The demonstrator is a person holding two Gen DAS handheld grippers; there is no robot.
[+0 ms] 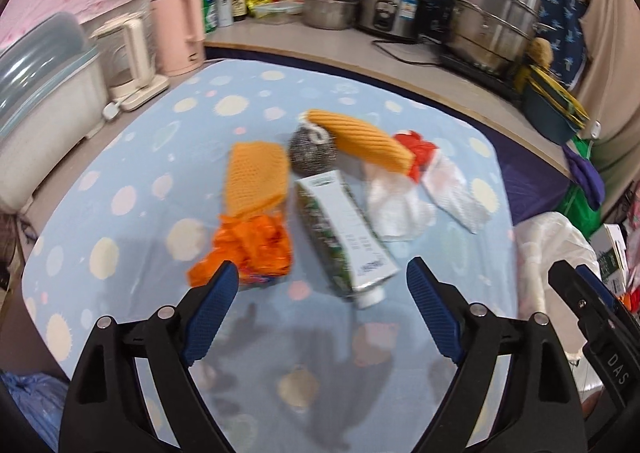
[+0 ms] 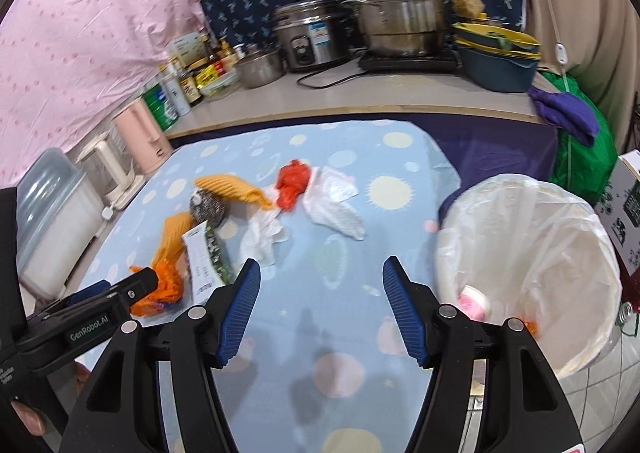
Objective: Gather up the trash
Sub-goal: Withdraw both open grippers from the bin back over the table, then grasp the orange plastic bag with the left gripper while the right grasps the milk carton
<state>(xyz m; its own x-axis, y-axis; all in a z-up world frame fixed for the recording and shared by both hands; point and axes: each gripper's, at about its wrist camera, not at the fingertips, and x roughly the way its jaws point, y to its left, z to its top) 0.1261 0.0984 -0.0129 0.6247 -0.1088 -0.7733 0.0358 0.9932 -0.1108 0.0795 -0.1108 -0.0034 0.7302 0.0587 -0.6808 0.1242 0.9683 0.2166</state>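
Note:
On the blue dotted tablecloth [image 1: 132, 221] lie a crumpled orange wrapper [image 1: 252, 249], a green-white tube [image 1: 344, 229], two orange cloths [image 1: 256, 177], a steel scourer [image 1: 312, 149], white tissues [image 1: 396, 201] and a red wrapper [image 1: 420, 153]. My left gripper [image 1: 322, 285] is open and empty, just short of the orange wrapper and the tube. My right gripper [image 2: 320, 285] is open and empty above the cloth, left of a bin lined with a white bag [image 2: 532, 253]. The bin holds a pink-white item [image 2: 476, 301].
A counter [image 2: 360, 97] behind holds steel pots [image 2: 396, 1], a rice cooker [image 2: 312, 37], bottles and a blue bowl [image 2: 500, 69]. Kettles [image 1: 180, 33] and a plastic box [image 1: 44, 101] stand at the left edge. The left gripper shows in the right wrist view [image 2: 120, 293].

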